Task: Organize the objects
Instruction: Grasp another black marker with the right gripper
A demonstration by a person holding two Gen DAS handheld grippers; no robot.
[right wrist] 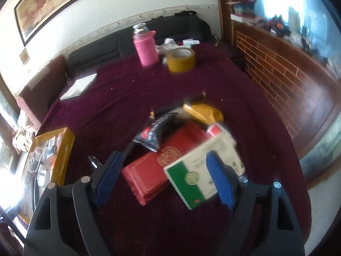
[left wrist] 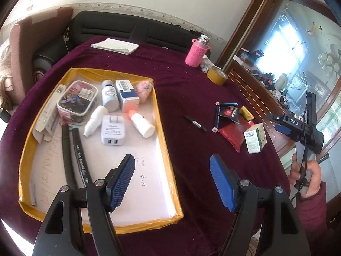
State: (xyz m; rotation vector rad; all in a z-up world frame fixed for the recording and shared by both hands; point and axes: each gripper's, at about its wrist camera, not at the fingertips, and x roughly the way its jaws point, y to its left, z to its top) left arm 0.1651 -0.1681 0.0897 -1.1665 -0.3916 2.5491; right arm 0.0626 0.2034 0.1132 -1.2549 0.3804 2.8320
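Observation:
A white tray with a yellow-taped rim (left wrist: 162,128) holds a white charger (left wrist: 112,131), a blue-and-white box (left wrist: 127,95), a clear pink case (left wrist: 77,98), white bottles and two black markers (left wrist: 78,149). My left gripper (left wrist: 171,160) hangs open above the tray's near right edge, with nothing between its fingers. To the right on the cloth lie a black pen (left wrist: 195,123), a black sachet (right wrist: 153,134), a yellow packet (right wrist: 204,111), a red packet (right wrist: 149,170) and a green-and-white box (right wrist: 191,170). My right gripper (right wrist: 164,157) hovers open over the red packet and the box, gripping neither.
A dark purple cloth (left wrist: 187,89) covers the table. At its far side stand a pink bottle (left wrist: 197,52), a yellow tape roll (left wrist: 217,75) and folded white paper (left wrist: 115,45). A black sofa (left wrist: 110,26) runs behind, and a wooden cabinet (right wrist: 287,81) stands at the right.

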